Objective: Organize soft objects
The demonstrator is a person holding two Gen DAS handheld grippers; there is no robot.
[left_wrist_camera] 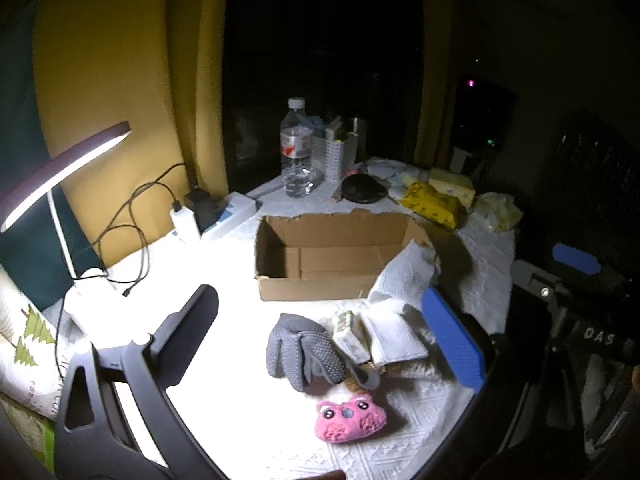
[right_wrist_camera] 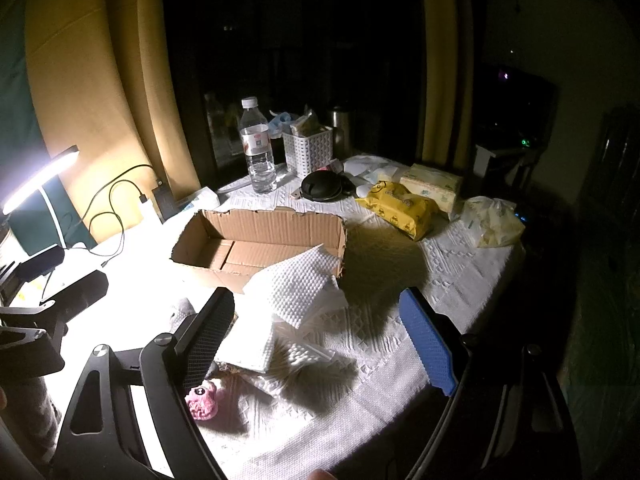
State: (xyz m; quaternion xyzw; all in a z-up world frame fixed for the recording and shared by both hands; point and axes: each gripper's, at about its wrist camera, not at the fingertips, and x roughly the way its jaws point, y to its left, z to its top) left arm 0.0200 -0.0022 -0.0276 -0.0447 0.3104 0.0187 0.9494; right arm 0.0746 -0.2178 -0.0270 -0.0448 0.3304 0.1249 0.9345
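Observation:
A grey dotted glove [left_wrist_camera: 306, 354] lies on the white tablecloth, with a pink plush owl [left_wrist_camera: 350, 420] in front of it. Right of the glove are a small tissue pack [left_wrist_camera: 352, 336] and folded white paper towels [left_wrist_camera: 394, 338]. An open cardboard box [left_wrist_camera: 332, 256] stands behind them and looks empty. My left gripper [left_wrist_camera: 320, 328] is open and empty above the glove. In the right wrist view my right gripper [right_wrist_camera: 320, 340] is open and empty above the paper towels [right_wrist_camera: 298, 292]. The owl [right_wrist_camera: 202, 402] is half hidden behind its left finger. The box [right_wrist_camera: 260, 240] is beyond.
A lit desk lamp [left_wrist_camera: 60, 172], cables and a power strip [left_wrist_camera: 216, 212] stand at the left. At the back are a water bottle [left_wrist_camera: 296, 150], a white basket [left_wrist_camera: 334, 154], a black round case [left_wrist_camera: 362, 188] and yellow wipe packs [left_wrist_camera: 430, 198]. The table edge [right_wrist_camera: 516, 264] drops off at right.

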